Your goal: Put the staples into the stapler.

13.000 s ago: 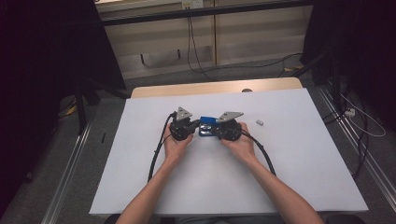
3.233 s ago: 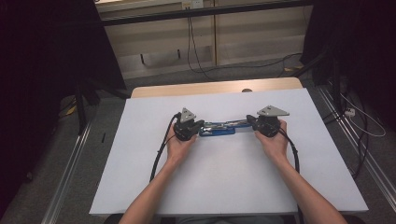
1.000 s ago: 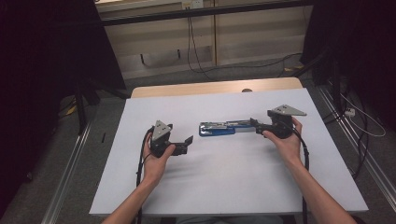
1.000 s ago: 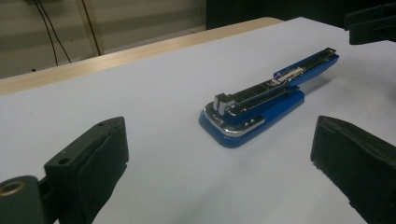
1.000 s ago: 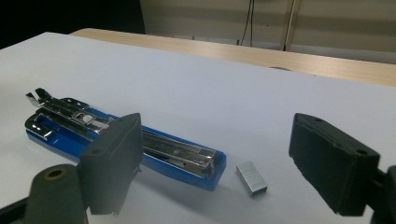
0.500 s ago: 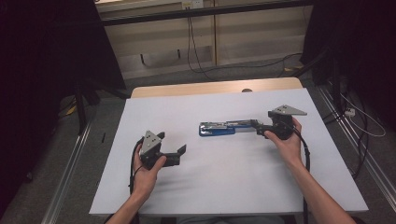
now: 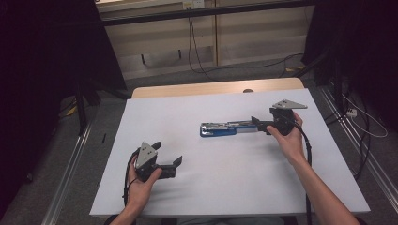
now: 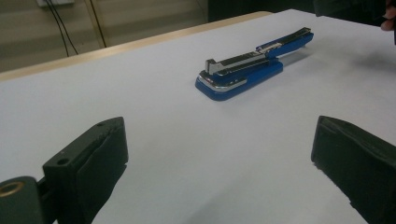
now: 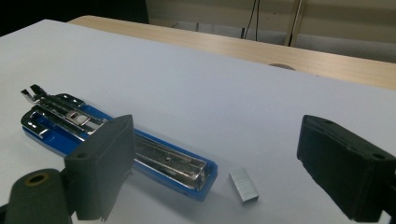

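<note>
A blue stapler (image 7: 218, 129) lies opened out flat on the white table top (image 7: 225, 187), its metal staple track facing up. My right gripper (image 7: 256, 123) is at the stapler's right end, held by a hand. Its jaws have just been opening and press on nothing. In the right gripper view (image 9: 215, 125) the stapler's blue end (image 9: 140, 149) and a small strip of staples (image 9: 243, 185) lie on the table between the jaws. My left gripper (image 7: 175, 164) is open near the front left of the table, well away from the stapler (image 8: 243, 74), with nothing between its jaws (image 8: 219, 140).
A bare wooden strip (image 7: 211, 88) with a round cable hole (image 7: 248, 90) runs along the table's far edge. Cables trail from both grippers toward the front edge. Metal rails and loose cables lie on the floor at either side.
My left gripper has drawn away from the stapler, toward the front left of the table. The right gripper has stayed at the stapler's right end, and the stapler has not moved.
</note>
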Demonstrator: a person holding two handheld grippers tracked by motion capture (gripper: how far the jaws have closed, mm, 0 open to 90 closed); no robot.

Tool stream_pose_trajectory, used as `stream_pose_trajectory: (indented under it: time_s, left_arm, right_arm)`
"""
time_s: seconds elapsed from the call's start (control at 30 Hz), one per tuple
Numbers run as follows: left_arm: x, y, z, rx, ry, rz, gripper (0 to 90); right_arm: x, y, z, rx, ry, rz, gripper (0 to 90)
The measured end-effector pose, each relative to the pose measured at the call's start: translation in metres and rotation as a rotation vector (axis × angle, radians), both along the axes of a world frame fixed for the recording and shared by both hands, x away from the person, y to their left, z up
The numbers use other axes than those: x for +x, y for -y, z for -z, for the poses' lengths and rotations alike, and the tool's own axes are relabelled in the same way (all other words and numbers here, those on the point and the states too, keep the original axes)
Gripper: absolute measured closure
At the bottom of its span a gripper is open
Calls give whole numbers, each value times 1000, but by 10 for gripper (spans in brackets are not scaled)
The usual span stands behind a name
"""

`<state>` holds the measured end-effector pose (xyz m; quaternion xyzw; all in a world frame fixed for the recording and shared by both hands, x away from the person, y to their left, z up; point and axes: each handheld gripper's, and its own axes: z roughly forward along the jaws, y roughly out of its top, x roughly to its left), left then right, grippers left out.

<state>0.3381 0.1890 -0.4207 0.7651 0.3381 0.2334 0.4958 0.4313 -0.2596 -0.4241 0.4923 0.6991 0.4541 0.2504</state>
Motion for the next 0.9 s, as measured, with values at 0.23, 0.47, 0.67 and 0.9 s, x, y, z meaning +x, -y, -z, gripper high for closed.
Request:
stream_pose_trajectory:
  time_s: [0.23,0.47,0.67,0.9]
  left_arm:
    - [-6,-9,2,-23,-23,-35,31]
    - [-9,-2,-1,-11,-2,-5,33]
    - [-3,-6,1,-4,-22,1,37]
    - [-3,-8,1,-26,-27,-10,37]
  right_arm:
    - [6,6,-6,8,-42,-29,123]
    - [10,11,-12,5,-62,-47,123]
    - [20,15,-16,3,-97,-34,126]
    - [27,17,-21,-41,-113,-79,55]
